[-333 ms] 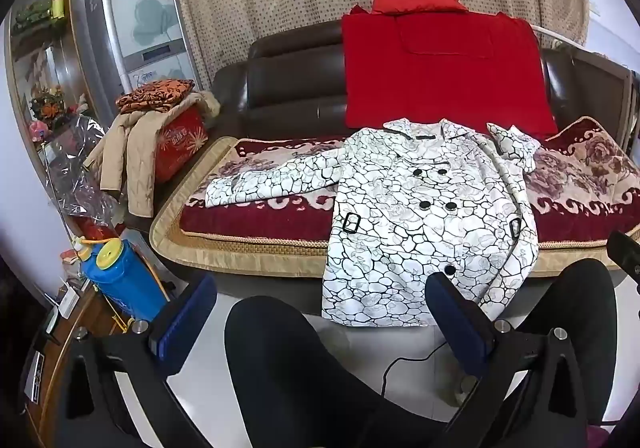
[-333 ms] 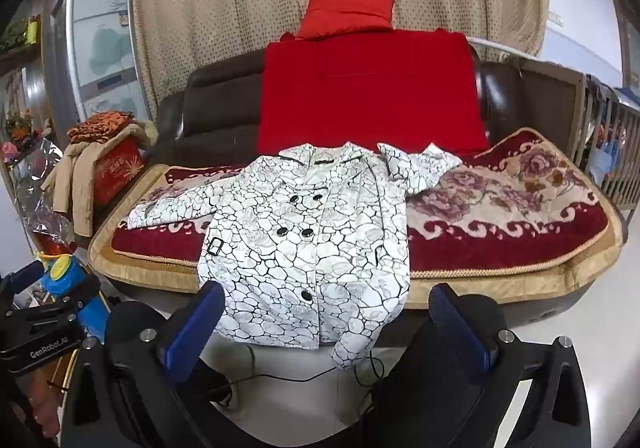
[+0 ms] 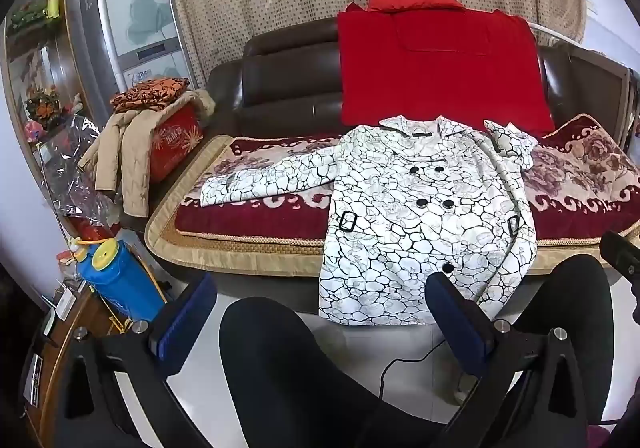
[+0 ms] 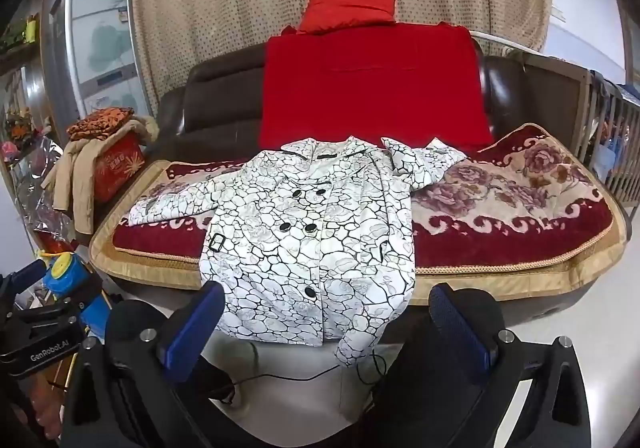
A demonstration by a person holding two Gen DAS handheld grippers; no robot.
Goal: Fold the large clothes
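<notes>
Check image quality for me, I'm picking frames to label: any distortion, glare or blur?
Left wrist view: strong fisheye bending, dark corners, sofa edge curved; coat sharp, even light. Right wrist view: same bending; shiny patches on the dark sofa back; coat crisp, no motion blur.

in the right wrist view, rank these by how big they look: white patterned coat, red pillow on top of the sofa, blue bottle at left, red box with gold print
1. white patterned coat
2. red pillow
3. red box

The blue bottle is partly hidden behind the other gripper and nearer the camera, so its place against the box is unsure.
</notes>
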